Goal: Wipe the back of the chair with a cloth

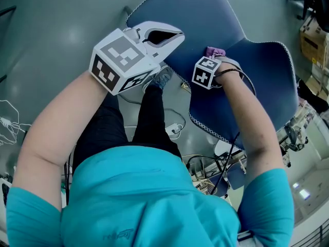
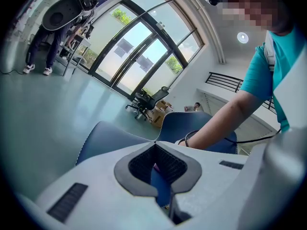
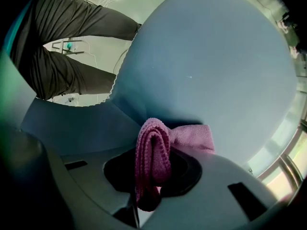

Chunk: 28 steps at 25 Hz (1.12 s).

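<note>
For wiping, the right gripper clamps a folded pink cloth against the blue padded chair back; the left gripper idles, jaws closed and empty.

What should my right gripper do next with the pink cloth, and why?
Probably slide the right gripper across the chair in one short stroke, keeping light pressure. Its jaws are shut on the folded cloth, which looks pressed against the blue surface, and a broad stretch of that surface lies beyond the cloth.
</note>
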Available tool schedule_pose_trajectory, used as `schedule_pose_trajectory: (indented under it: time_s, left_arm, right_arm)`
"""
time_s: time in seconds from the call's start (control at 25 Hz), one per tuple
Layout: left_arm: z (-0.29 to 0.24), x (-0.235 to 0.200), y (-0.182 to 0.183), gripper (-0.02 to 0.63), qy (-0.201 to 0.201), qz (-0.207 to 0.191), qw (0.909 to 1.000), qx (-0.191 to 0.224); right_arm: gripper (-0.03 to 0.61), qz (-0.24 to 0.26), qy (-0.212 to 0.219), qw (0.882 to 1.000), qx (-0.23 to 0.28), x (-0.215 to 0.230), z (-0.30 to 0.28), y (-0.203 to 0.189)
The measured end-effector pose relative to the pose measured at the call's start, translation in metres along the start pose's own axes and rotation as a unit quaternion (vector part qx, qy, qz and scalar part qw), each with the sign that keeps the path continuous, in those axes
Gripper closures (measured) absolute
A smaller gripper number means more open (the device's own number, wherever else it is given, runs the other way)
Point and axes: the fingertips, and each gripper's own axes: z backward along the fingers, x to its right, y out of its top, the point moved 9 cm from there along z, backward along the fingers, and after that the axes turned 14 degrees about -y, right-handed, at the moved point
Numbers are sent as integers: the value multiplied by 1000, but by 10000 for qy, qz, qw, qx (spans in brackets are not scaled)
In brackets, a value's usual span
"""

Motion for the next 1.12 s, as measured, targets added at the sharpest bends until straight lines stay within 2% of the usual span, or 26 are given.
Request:
schedule_pose_trajectory:
  time_s: [0.56, 1.12]
  left_arm:
    - [4, 5, 4, 620, -44, -8, 10000, 35]
    - [13, 4, 1, 620, -10, 29, 9999, 120]
  right_arm:
    - [518, 115, 292, 9992, 256, -30, 20, 28]
    - [517, 429, 651, 9966, 279, -60, 28, 56]
